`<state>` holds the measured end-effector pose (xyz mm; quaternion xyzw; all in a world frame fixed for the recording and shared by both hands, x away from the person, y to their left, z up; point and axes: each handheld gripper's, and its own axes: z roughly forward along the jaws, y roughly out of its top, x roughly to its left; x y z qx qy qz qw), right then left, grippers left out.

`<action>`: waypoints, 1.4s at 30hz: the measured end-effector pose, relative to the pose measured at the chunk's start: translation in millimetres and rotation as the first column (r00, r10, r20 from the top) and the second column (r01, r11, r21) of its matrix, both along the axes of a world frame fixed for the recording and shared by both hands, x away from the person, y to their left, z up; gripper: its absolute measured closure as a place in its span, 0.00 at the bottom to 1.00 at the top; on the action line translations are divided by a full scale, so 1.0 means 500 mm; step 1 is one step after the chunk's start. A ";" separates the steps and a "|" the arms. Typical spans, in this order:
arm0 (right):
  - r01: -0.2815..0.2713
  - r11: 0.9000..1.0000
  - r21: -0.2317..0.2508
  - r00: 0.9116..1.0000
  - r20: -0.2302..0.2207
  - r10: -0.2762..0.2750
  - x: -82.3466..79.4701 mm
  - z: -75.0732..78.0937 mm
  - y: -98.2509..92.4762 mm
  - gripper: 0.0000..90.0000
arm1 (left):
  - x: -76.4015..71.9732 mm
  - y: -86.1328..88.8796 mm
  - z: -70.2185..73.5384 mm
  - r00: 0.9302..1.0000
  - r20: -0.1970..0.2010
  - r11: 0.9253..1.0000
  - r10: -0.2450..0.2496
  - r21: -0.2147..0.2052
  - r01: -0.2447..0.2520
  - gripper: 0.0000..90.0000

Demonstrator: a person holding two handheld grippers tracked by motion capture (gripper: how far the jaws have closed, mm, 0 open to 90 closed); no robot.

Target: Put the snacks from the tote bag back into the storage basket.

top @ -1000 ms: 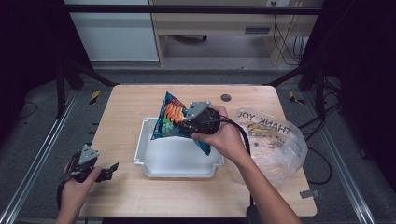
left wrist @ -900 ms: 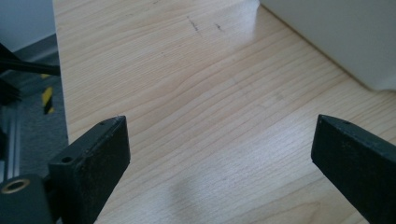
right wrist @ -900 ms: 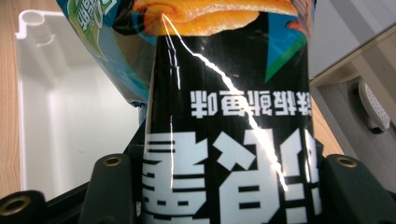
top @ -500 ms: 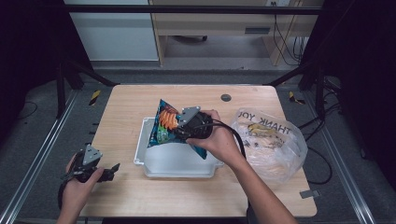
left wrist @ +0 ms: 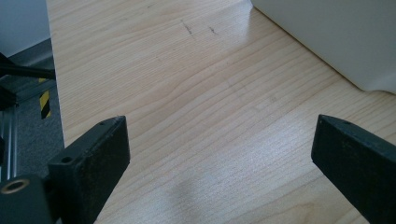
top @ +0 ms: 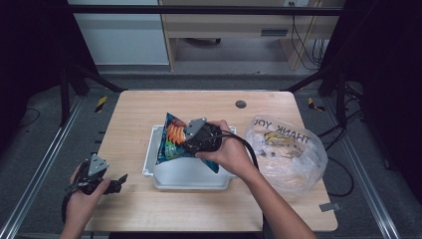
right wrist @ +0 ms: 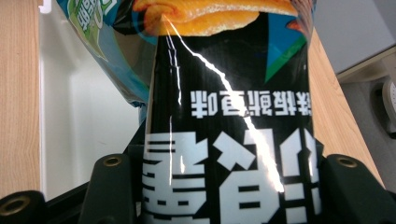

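A pale wooden table [top: 149, 209] stands on a dark-framed rig, with a cabinet and trailing cables behind it at twelve o'clock. At the table's centre sits a white bin [top: 191, 174], its mouth facing up — the likely destination, judging by what hangs over it. The right gripper [top: 191, 142] has its jaws clamped on a snack bag [top: 171, 139], holding it above the bin's eleven o'clock corner; in the right gripper view the bag [right wrist: 224, 140] sits between the two black jaws with the bin's white inside [right wrist: 88, 116] below it, so it seems poised for lowering in. At three o'clock of the bin lies a clear plastic shopping bag [top: 288, 154], crumpled and with something still in it — probably the source of the goods. The left gripper [top: 107, 181] rests at the table's seven o'clock edge, jaws spread wide with nothing between them [left wrist: 219, 154], apparently parked out of the way.
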<state>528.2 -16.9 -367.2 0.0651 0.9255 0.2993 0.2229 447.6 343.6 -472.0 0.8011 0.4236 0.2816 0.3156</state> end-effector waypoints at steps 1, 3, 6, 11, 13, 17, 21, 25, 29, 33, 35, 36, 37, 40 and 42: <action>-0.001 1.000 0.002 1.000 0.001 0.001 0.000 -0.002 0.000 0.48 | 0.000 0.000 0.000 1.000 0.000 1.000 0.000 0.000 0.000 0.04; -0.003 1.000 0.000 1.000 -0.001 0.003 0.000 -0.005 0.001 0.48 | 0.000 -0.001 0.000 1.000 0.000 1.000 -0.001 0.001 0.001 0.04; -0.014 1.000 -0.008 1.000 -0.003 0.014 -0.001 -0.010 0.002 0.48 | 0.000 0.000 0.000 1.000 0.000 1.000 0.000 0.001 0.000 0.04; -0.020 1.000 -0.017 1.000 -0.008 0.020 -0.004 -0.019 0.004 0.48 | 0.000 0.000 0.001 1.000 0.004 1.000 0.003 -0.004 -0.003 0.04; -0.017 1.000 -0.019 1.000 -0.013 0.016 -0.004 -0.022 0.004 0.48 | 0.000 0.000 0.001 1.000 0.000 1.000 -0.002 0.001 0.002 0.04; -0.017 1.000 -0.024 1.000 -0.019 0.016 -0.004 -0.026 0.004 0.48 | 0.000 -0.001 0.000 1.000 0.000 1.000 -0.002 0.001 0.002 0.04; -0.023 0.999 -0.031 0.999 -0.023 0.023 -0.005 -0.031 0.004 0.48 | 0.000 -0.002 0.000 1.000 -0.001 1.000 -0.004 0.002 0.004 0.04; -0.028 0.999 -0.043 0.999 -0.028 0.027 -0.004 -0.036 0.003 0.48 | 0.000 -0.002 0.000 1.000 -0.001 1.000 -0.005 0.002 0.005 0.04; -0.024 0.999 -0.042 0.999 -0.031 0.023 -0.005 -0.039 0.004 0.48 | 0.000 -0.002 0.000 1.000 -0.002 1.000 -0.005 0.002 0.005 0.04; -0.028 0.999 -0.038 0.999 -0.031 0.027 -0.004 -0.039 0.003 0.48 | 0.000 -0.003 -0.001 1.000 -0.001 1.000 -0.005 -0.001 0.005 0.05; -0.024 0.999 -0.035 0.999 -0.033 0.023 -0.004 -0.039 0.003 0.48 | 0.000 -0.003 -0.001 1.000 -0.001 1.000 -0.005 0.000 0.005 0.04; -0.024 0.999 -0.036 0.999 -0.034 0.023 -0.004 -0.040 0.003 0.48 | 0.000 -0.003 -0.001 1.000 -0.001 1.000 -0.007 -0.001 0.007 0.04; -0.026 0.999 -0.039 0.999 -0.034 0.025 -0.003 -0.040 0.003 0.48 | 0.000 -0.003 -0.001 1.000 -0.001 1.000 -0.007 -0.001 0.007 0.05; -0.026 0.999 -0.040 0.999 -0.036 0.025 -0.004 -0.044 0.005 0.48 | 0.000 -0.004 0.000 1.000 0.003 1.000 -0.014 -0.001 0.014 0.05; -0.028 0.999 -0.045 0.999 -0.038 0.026 -0.004 -0.048 0.005 0.48 | 0.000 -0.005 0.000 1.000 -0.001 1.000 -0.016 0.003 0.016 0.04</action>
